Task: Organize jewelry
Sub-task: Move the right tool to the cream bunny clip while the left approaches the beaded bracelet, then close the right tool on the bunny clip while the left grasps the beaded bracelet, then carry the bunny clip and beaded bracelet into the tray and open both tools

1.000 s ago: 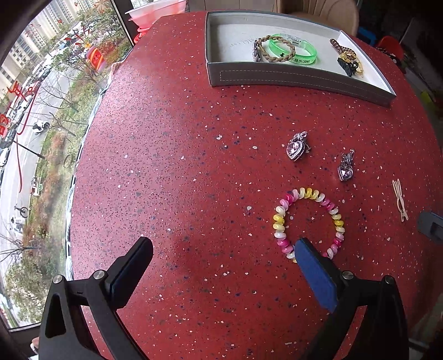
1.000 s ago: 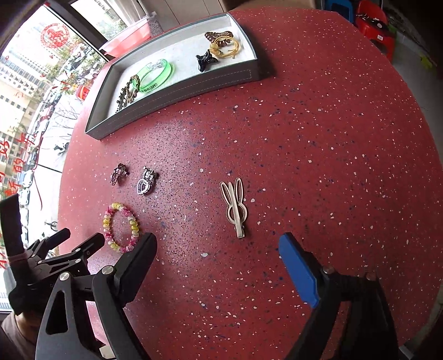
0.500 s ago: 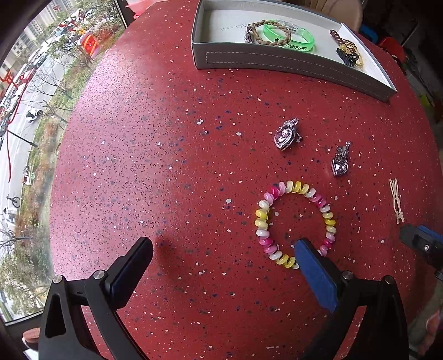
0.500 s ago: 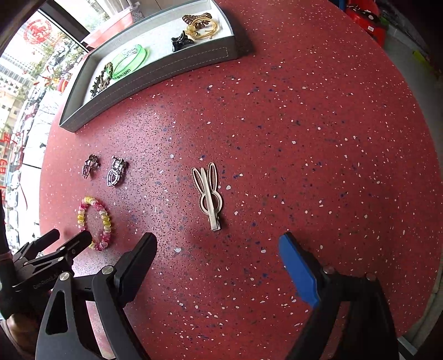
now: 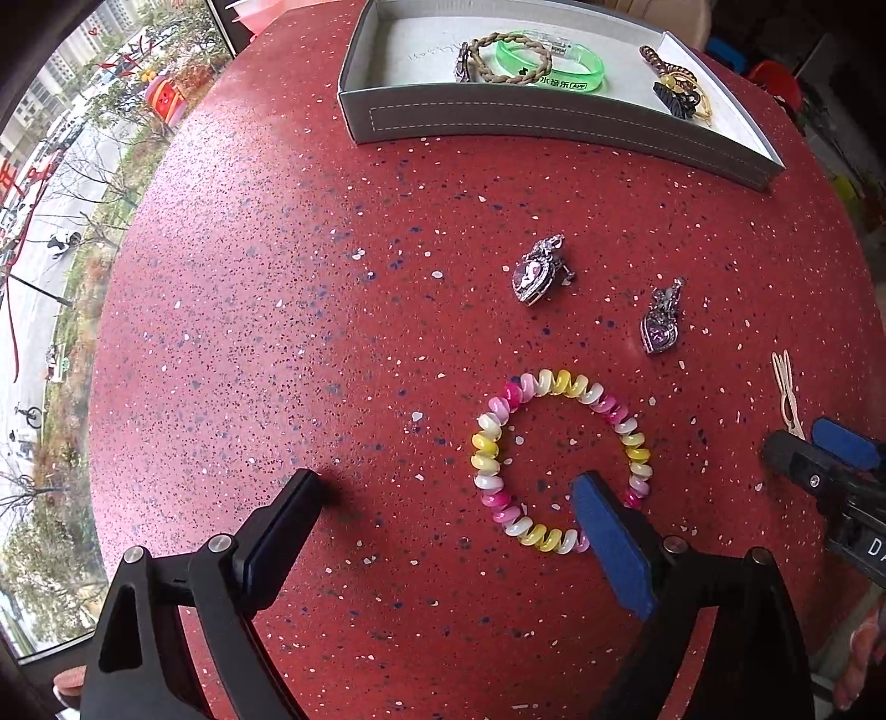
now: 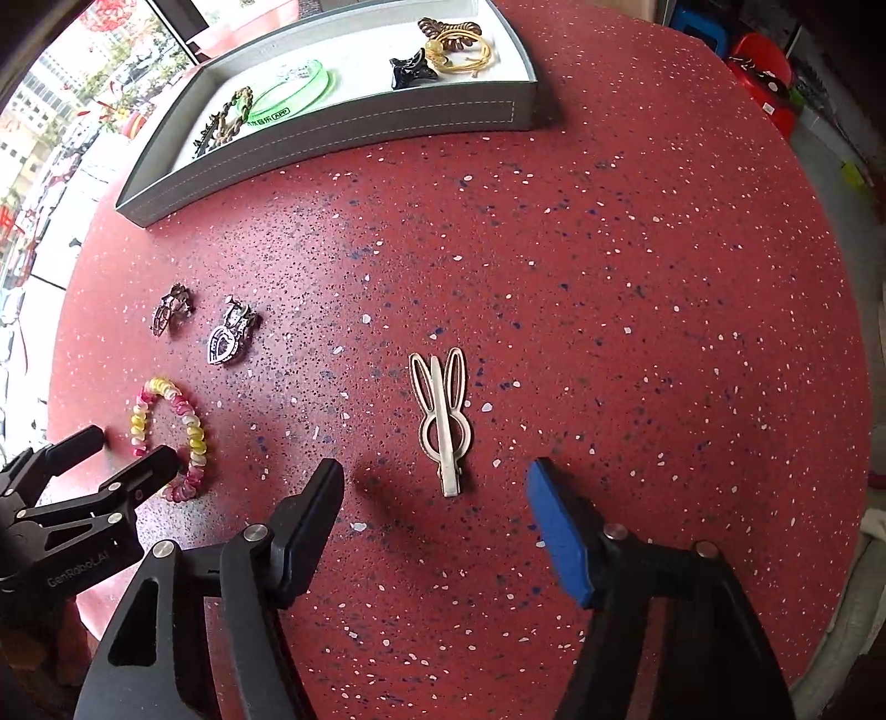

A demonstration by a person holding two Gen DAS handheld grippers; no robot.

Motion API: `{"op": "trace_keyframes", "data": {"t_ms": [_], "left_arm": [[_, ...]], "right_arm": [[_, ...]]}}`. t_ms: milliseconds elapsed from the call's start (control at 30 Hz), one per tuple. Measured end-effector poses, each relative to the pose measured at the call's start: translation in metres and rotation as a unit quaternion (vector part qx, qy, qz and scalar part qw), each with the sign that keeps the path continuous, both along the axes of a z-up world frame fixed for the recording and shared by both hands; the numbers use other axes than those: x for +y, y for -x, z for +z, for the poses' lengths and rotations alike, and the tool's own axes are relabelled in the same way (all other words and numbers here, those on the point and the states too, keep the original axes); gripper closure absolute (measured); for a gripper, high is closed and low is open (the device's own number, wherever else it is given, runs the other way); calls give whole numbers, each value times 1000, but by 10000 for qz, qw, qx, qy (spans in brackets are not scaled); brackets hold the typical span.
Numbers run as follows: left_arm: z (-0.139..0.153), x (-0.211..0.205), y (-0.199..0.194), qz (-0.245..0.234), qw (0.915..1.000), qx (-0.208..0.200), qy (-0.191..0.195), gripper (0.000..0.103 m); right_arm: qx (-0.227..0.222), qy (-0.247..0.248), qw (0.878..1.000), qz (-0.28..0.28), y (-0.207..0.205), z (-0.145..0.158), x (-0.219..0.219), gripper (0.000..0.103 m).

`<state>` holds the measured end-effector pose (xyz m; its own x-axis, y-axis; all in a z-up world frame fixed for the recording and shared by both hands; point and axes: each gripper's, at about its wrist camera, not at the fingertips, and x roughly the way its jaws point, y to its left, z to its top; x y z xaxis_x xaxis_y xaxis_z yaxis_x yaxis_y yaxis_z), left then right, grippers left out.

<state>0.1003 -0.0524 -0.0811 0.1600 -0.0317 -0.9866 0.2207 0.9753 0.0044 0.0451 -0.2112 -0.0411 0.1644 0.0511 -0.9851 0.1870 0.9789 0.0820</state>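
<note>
Two grippers hang over a red speckled table (image 6: 609, 266), both pointing down at it. Right gripper (image 6: 434, 487): jaws apart and closing, with the lower end of a metal rabbit-shaped hair clip (image 6: 441, 415) lying between the fingertips; neither pad touches it. The clip lies flat, ears pointing toward the tray. Left gripper (image 5: 446, 493): jaws wide, holding nothing. Its blue-padded finger (image 5: 603, 526) stands over the near arc of a pink, yellow and white spiral hair tie (image 5: 559, 459); whether it touches cannot be told. The other finger stands on bare table well to the side of the loop.

Beyond the hair tie lie two heart-shaped silver pendants (image 5: 534, 271) (image 5: 662, 327), apart from each other and from the loop. A grey tray (image 5: 526, 119) sits at the far edge of the table. It holds a green bangle (image 5: 554, 66) with a braided cord bracelet (image 5: 512, 58) overlapping it at one end, and a black clip (image 6: 412, 69) beside a gold and brown piece (image 6: 459, 47) at the other end.
</note>
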Motion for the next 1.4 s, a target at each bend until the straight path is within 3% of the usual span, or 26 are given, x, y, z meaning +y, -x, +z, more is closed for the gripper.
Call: {"op": "trace_keyframes", "data": {"t_ms": [100,233,400,567,700,833,867,900,967,1400], "left_arm": [[6,-5,1,-56,10000,-36,10,3],[14,-14,5,-168,9998,-61,18,11],[24,-35,8,-426,9990,-90,30,27],[32,-45,10,-492,9987,-82,41,34],[36,-57,9,-522,9986,-70,42,39],[43,-65,9,-548,9985,-75,59,51],[45,-67,9,-554,9984,-101,59,56],[47,-67,8,-568,9983,-111,83,71],[48,-63,6,-577,9981,-74,221,75],[84,-49,-2,-437,9956,-97,819,75]], "right_arm": [[7,169,9998,115,-1,0,8,38],[3,388,9989,281,6,3,13,60],[43,425,9987,260,8,4,12,68],[38,422,9987,273,7,3,4,76],[9,433,9986,312,8,3,4,94],[-43,329,9993,186,12,4,-1,94],[-54,270,9995,135,13,4,-3,94],[-67,185,9998,77,15,5,-7,94],[-93,12,10000,-29,16,6,-14,94],[-402,-495,9976,-266,23,37,-51,94]]}}
